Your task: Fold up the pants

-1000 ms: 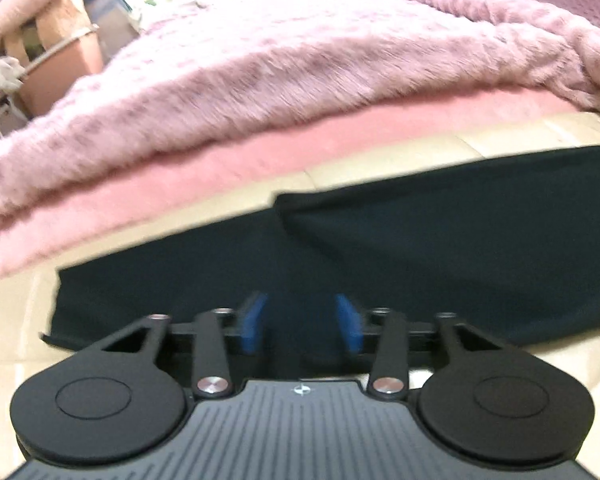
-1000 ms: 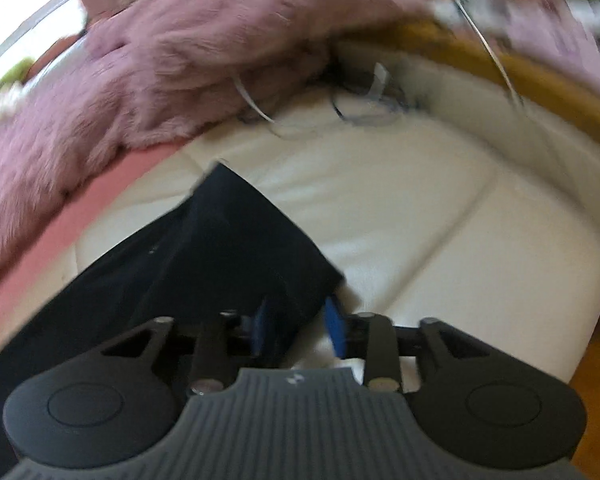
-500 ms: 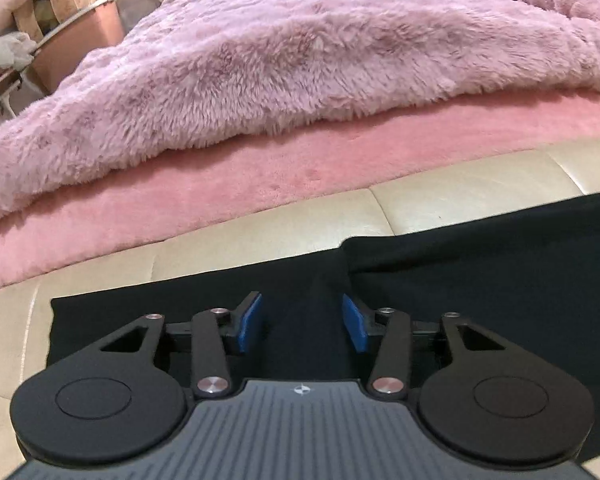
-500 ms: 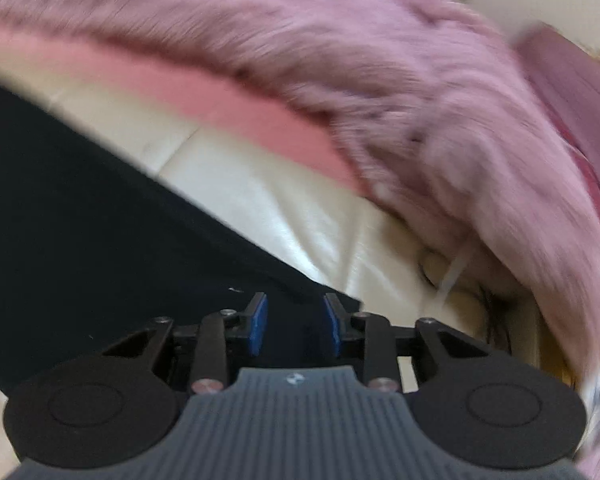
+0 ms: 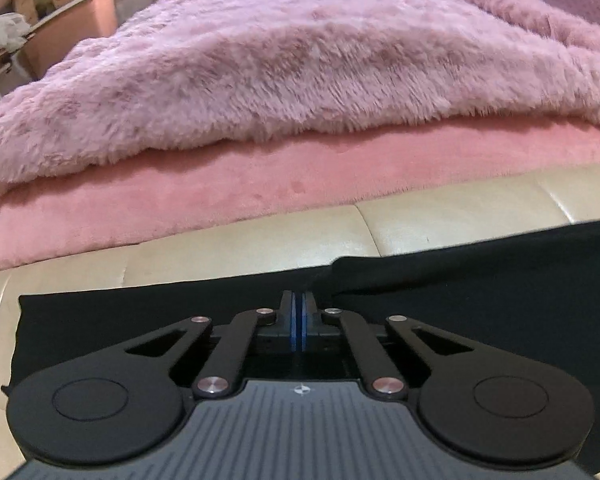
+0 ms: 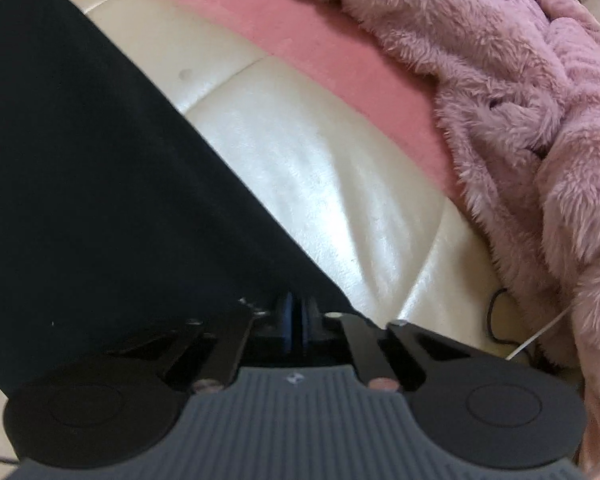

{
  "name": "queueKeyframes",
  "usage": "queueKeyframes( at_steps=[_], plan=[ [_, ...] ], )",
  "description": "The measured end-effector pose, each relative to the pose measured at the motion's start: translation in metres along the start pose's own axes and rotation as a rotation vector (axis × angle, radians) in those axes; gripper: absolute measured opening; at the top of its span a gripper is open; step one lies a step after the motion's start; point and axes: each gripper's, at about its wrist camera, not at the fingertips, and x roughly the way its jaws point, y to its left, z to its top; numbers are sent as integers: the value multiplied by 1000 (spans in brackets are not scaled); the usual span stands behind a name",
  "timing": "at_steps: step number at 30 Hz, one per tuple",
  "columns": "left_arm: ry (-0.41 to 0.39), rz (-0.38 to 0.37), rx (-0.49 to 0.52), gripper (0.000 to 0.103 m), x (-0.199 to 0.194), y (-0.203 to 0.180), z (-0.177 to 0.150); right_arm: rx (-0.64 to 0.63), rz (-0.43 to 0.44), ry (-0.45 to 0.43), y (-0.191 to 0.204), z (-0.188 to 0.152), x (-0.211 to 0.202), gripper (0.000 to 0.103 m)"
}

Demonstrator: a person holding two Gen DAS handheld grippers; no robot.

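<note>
The black pants (image 5: 480, 280) lay flat on the cream sofa (image 5: 440, 220), and both the left tool (image 5: 299, 320) and right tool (image 6: 296, 320), spread a moment before, had pinched their edge at 12 o'clock, readying a fold below the pink blanket (image 5: 300, 80).

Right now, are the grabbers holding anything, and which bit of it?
Both are pinching the black pants: the left gripper at the far edge, the right gripper near an end corner.
</note>
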Motion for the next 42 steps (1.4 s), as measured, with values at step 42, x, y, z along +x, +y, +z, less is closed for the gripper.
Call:
queueKeyframes(
  at_steps=[42],
  plan=[
    [33, -56, -18, 41, -117, 16, -62, 641, 10, -432, 140, 11, -74, 28]
  ],
)
